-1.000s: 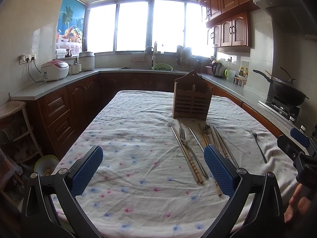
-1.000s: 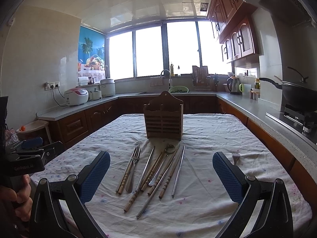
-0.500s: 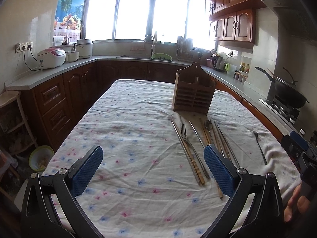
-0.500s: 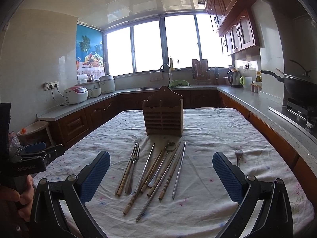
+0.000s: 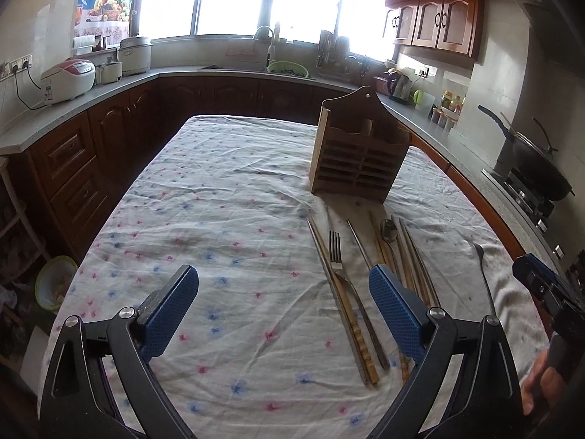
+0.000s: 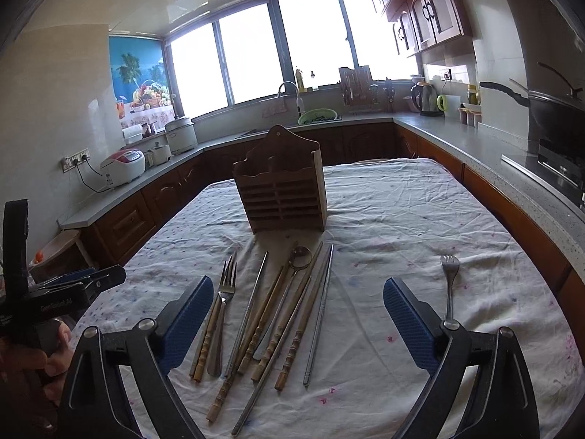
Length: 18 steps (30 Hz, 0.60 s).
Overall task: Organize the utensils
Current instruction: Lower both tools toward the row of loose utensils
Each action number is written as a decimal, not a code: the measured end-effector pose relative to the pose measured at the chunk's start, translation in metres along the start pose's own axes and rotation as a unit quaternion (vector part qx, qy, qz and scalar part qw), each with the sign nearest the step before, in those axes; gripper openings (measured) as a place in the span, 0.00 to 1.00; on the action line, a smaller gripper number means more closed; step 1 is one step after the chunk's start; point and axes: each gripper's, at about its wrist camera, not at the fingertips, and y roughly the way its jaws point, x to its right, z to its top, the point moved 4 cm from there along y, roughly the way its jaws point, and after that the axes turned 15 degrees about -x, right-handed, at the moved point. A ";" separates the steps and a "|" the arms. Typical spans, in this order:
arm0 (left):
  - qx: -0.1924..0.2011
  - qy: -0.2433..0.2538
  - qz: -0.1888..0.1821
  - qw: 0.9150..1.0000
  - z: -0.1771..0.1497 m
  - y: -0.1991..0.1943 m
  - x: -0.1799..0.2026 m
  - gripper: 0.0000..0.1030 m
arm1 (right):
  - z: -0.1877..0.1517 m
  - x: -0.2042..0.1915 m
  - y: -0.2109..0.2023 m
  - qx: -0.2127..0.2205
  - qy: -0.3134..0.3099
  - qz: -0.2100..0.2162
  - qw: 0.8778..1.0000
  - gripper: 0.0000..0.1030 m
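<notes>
A long table (image 6: 420,219) is covered by a crumpled white cloth (image 5: 219,201) printed with small pink and blue flowers, and is ringed on three sides by kitchen counters (image 5: 73,98) under bright windows. A wok (image 5: 537,168) is seen on the stove at the right.

Near the middle of the table a slatted wooden holder (image 6: 283,190) with a peaked back is set upright. Nothing is seen standing up out of its top compartments, so it is judged to be unfilled.

Just in front of the holder, on the cloth, a loose row of utensils is laid lengthwise: bamboo chopsticks (image 6: 256,323), metal chopsticks (image 6: 321,307), a spoon (image 6: 300,256) and a fork (image 6: 226,289). Some of the pieces overlap. A second fork (image 6: 449,274) is placed apart, well to the right of the row.

The left tongs (image 5: 283,301) are held low over bare cloth, just left of the row, with the blue pads spread wide and nothing gripped. The right tongs (image 6: 298,314) are held above the near ends of the row, also spread wide and with nothing in them. The second fork lies just beyond the right finger (image 6: 409,323).

The task is judged to be barely begun: every utensil in view is on the cloth, and all of them are left to be lifted and slotted into the holder.
</notes>
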 end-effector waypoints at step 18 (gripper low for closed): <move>-0.111 0.070 -0.054 0.990 0.044 0.090 0.044 0.64 | 0.040 0.024 0.084 -0.099 0.030 0.019 0.994 0.45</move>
